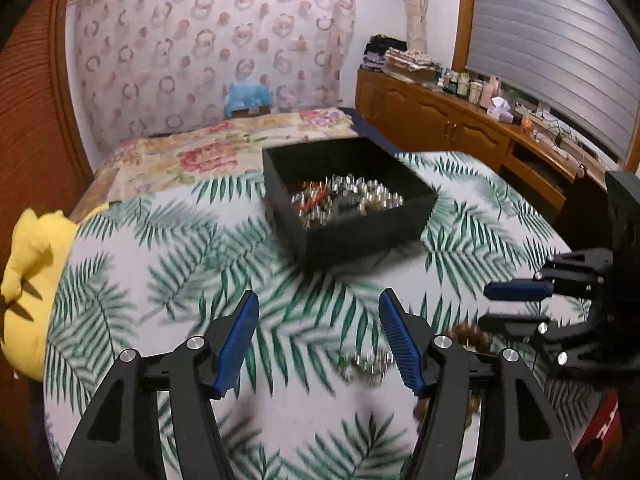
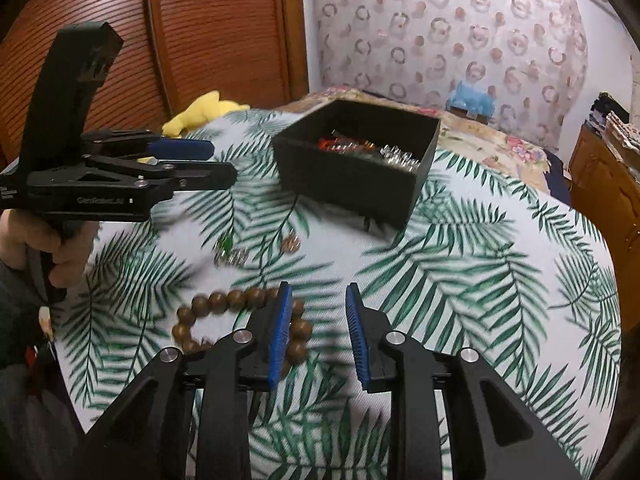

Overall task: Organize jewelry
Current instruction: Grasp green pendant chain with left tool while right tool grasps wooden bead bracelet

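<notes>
A black open box holding a heap of jewelry stands on the palm-leaf cloth. A brown wooden bead bracelet lies just left of my right gripper, which is open and empty above the cloth. A small silver and green piece and a small brown piece lie loose between the bracelet and the box. My left gripper is open and empty, above the silver piece. It also shows in the right wrist view.
A yellow plush toy sits at the left edge of the bed. A floral bedspread lies behind the box. A wooden cabinet with bottles runs along the right wall. A wooden slatted door stands on the left.
</notes>
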